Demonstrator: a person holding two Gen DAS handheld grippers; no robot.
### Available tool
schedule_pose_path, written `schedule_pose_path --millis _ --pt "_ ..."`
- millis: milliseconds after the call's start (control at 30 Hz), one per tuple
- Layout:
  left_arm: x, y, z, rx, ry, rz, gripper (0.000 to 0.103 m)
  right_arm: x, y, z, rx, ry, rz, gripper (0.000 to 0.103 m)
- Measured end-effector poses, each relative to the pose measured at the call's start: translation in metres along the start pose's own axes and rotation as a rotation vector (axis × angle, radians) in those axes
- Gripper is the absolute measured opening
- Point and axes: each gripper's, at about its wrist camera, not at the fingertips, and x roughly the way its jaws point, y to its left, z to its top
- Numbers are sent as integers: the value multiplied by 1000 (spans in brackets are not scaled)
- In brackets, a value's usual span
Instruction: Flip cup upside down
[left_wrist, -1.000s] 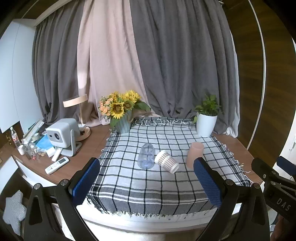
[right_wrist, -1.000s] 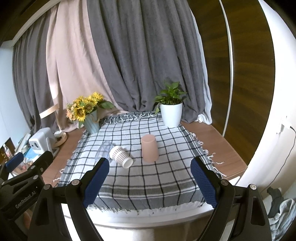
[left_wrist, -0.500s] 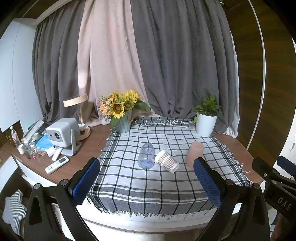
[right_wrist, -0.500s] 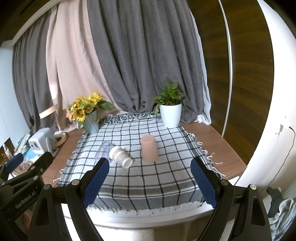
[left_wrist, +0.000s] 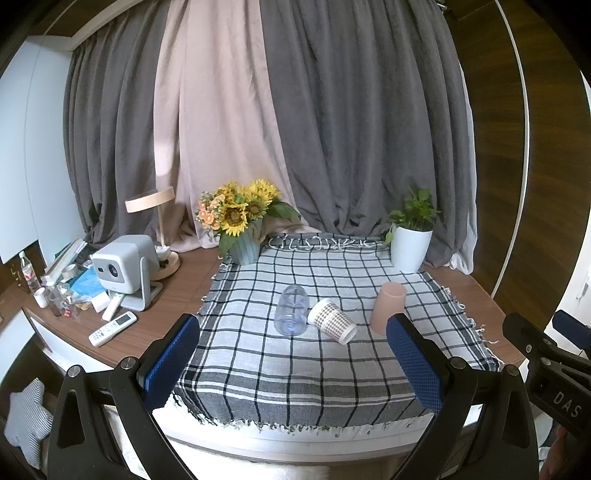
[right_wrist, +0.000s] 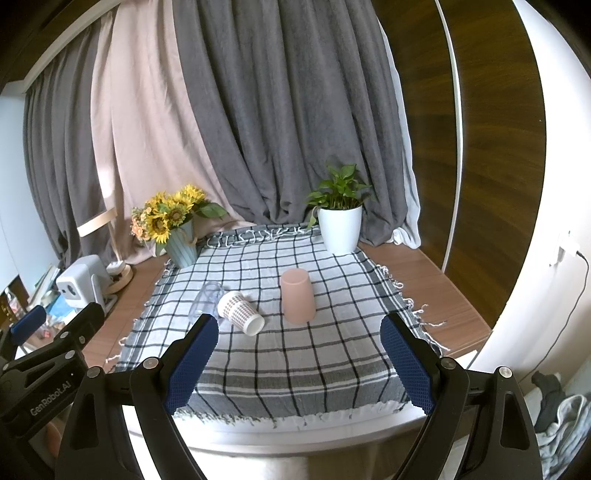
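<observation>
Three cups sit on a checked cloth (left_wrist: 325, 373) (right_wrist: 295, 362). A pink cup (left_wrist: 388, 307) (right_wrist: 297, 295) stands upside down on the right. A patterned paper cup (left_wrist: 331, 325) (right_wrist: 240, 312) lies on its side in the middle, mouth toward me. A clear plastic cup (left_wrist: 291, 310) (right_wrist: 206, 302) lies on its side to its left. My left gripper (left_wrist: 291, 369) is open and empty, held back at the table's near edge. My right gripper (right_wrist: 297, 363) is open and empty, also short of the cups.
A sunflower vase (left_wrist: 242, 247) (right_wrist: 181, 247) stands at the cloth's back left, a white plant pot (left_wrist: 410, 251) (right_wrist: 340, 234) at the back right. A projector (left_wrist: 123, 266), lamp (left_wrist: 157, 221), remotes (left_wrist: 112, 328) and small bottles crowd the left of the desk. Curtains hang behind.
</observation>
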Motion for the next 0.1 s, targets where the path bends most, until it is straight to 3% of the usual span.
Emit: schedule_pose_path --millis 100 --pt "0 0 0 -2 1 -2 103 -1 0 0 -1 0 -2 90"
